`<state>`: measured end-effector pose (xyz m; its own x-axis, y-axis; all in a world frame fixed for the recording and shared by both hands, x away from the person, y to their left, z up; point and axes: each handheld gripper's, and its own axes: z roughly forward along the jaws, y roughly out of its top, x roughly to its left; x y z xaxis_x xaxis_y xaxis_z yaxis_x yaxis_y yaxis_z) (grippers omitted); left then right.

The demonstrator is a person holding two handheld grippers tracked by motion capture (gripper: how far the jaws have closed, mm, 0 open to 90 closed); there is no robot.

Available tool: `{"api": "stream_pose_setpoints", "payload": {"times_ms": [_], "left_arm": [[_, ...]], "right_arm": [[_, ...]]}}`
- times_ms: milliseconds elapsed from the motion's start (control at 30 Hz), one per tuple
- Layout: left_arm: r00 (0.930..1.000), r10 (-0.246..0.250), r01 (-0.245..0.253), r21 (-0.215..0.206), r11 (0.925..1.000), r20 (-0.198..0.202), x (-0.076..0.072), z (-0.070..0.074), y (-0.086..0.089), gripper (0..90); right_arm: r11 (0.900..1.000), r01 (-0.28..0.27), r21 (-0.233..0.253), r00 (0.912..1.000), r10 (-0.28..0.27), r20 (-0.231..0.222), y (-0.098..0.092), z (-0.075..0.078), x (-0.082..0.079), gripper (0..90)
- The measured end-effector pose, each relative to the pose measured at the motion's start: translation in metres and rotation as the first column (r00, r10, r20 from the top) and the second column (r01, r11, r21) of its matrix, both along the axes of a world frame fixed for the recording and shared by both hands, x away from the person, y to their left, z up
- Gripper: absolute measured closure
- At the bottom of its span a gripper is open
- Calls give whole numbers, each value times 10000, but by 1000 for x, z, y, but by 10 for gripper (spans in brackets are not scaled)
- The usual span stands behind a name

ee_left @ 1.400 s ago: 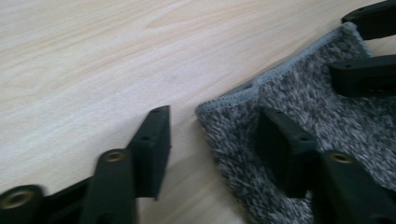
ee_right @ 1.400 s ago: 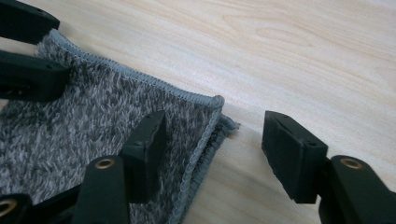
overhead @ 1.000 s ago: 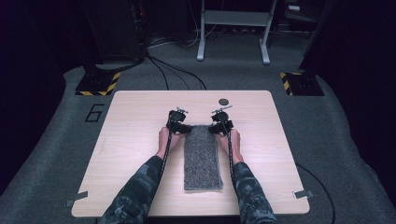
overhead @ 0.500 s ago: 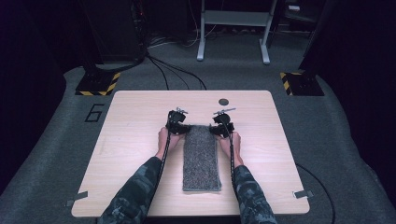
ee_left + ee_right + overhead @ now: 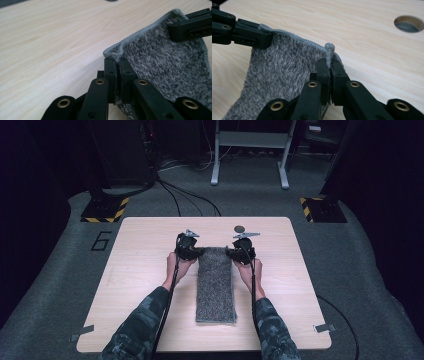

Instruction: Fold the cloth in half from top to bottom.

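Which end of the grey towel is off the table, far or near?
The far end: both corners of the grey towel are pinched, by the left gripper and right gripper. The near end lies flat.

This is a lab or test studio set up for recording, not a home. A plain light-wood bench (image 5: 150, 270) stands alone on grey carpet (image 5: 60, 270), with a round cable hole (image 5: 240, 228) near its far edge. Beside the bench's left side a large number 6 (image 5: 101, 241) is marked on the carpet. Beyond its far corners sit two stand bases edged in yellow-and-black hazard tape (image 5: 104, 210) (image 5: 322, 209). Black cables (image 5: 185, 200) run across the carpet behind the bench, toward a grey metal frame (image 5: 250, 150). The surroundings are dark and curtained off.
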<state>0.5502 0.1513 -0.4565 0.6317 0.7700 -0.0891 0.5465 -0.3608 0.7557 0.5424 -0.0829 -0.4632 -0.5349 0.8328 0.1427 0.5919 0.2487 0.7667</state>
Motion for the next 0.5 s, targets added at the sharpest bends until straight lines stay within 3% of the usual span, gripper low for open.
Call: {"api": "stream_pose_setpoints", "payload": {"times_ms": [267, 333, 500], "left_arm": [[9985, -148, 163, -285, 9995, 529, -9, 17, 3, 865], [9979, -211, 222, -173, 9996, 607, -9, 21, 3, 865], [9970, -132, 162, -385, 9991, 757, -7, 32, 6, 865]], "right_arm": [[9990, -108, 425, 9981, 82, 604, -5, 18, -8, 877], [9991, -114, 418, 9977, 85, 677, -5, 20, -9, 877], [9989, -208, 420, 9960, 171, 879, -4, 26, -9, 877]]}}
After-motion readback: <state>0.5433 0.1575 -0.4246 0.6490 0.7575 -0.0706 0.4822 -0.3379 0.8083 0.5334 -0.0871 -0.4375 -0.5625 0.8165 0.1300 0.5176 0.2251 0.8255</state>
